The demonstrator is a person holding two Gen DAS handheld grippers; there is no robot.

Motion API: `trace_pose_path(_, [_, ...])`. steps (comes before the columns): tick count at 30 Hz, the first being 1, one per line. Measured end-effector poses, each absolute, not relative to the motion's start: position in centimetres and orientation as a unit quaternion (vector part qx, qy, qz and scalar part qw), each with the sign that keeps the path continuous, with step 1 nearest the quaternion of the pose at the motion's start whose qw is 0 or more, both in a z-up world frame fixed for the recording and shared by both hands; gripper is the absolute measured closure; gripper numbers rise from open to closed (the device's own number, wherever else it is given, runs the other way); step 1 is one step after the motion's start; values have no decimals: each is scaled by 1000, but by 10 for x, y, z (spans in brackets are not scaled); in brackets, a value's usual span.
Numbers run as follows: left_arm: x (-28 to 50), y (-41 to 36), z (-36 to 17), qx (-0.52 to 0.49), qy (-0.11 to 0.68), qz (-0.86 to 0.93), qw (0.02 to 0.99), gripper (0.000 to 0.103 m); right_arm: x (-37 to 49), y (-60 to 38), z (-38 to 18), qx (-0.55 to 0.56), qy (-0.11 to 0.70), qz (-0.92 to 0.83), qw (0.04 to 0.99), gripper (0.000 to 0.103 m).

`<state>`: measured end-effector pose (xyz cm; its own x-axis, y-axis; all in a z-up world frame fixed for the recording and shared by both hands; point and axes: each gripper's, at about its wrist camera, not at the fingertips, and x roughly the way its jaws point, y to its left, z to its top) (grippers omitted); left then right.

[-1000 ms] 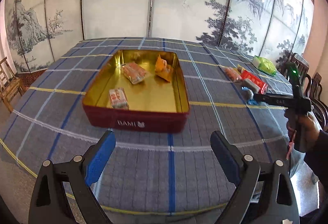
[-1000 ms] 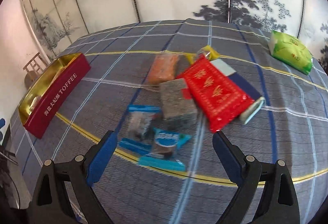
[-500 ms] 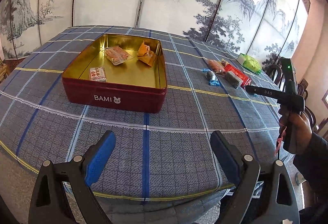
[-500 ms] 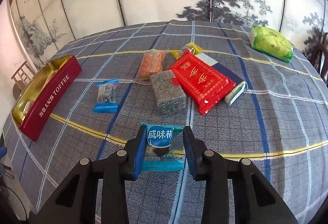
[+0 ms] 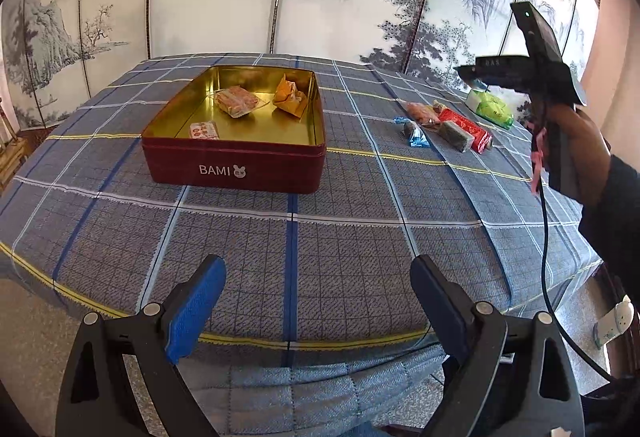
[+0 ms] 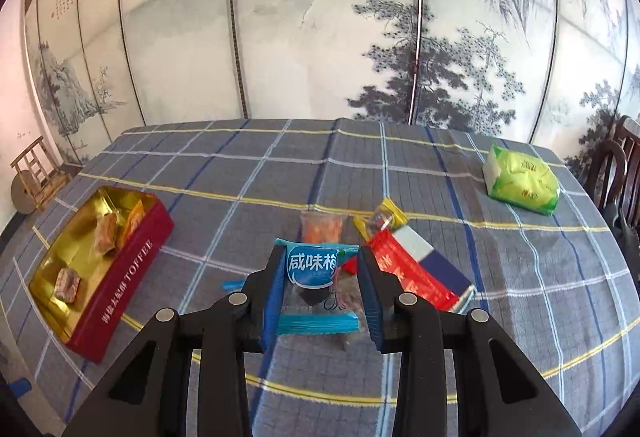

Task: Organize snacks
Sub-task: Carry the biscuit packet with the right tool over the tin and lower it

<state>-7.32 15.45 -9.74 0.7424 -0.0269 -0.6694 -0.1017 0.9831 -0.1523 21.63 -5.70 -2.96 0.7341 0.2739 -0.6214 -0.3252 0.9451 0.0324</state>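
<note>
A red tin [image 5: 236, 161] with a gold inside holds three wrapped snacks [image 5: 236, 102]; it also shows at the left of the right wrist view [image 6: 120, 277]. My right gripper [image 6: 320, 293] is shut on a blue-wrapped snack [image 6: 314, 277] and holds it above the table. Behind it lie an orange packet [image 6: 322, 229], a yellow wrapper [image 6: 380, 217] and a red packet [image 6: 412, 277]. My left gripper [image 5: 316, 293] is open and empty over the table's near edge, well short of the tin. The right gripper's body [image 5: 524, 73] shows raised at the right.
A green packet [image 6: 520, 185] lies at the far right of the checked tablecloth [image 5: 360, 229]. Another blue-wrapped snack [image 5: 414, 129] and a grey block [image 5: 454, 135] lie in the pile. Dark chairs [image 6: 620, 173] stand at the right edge. A painted screen stands behind the table.
My right gripper closed on the blue-wrapped snack and lifted it off the table. My left gripper drew back from the tin toward the near edge, still open.
</note>
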Motion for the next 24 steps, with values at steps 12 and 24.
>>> trace_pose_path(12, [-92, 177, -106, -112, 362, 48, 924, 12, 224, 36, 9, -71, 300, 188, 933, 67])
trace_pose_path(24, [-114, 208, -111, -138, 356, 75, 921, 12, 207, 112, 25, -103, 289, 222, 926, 67])
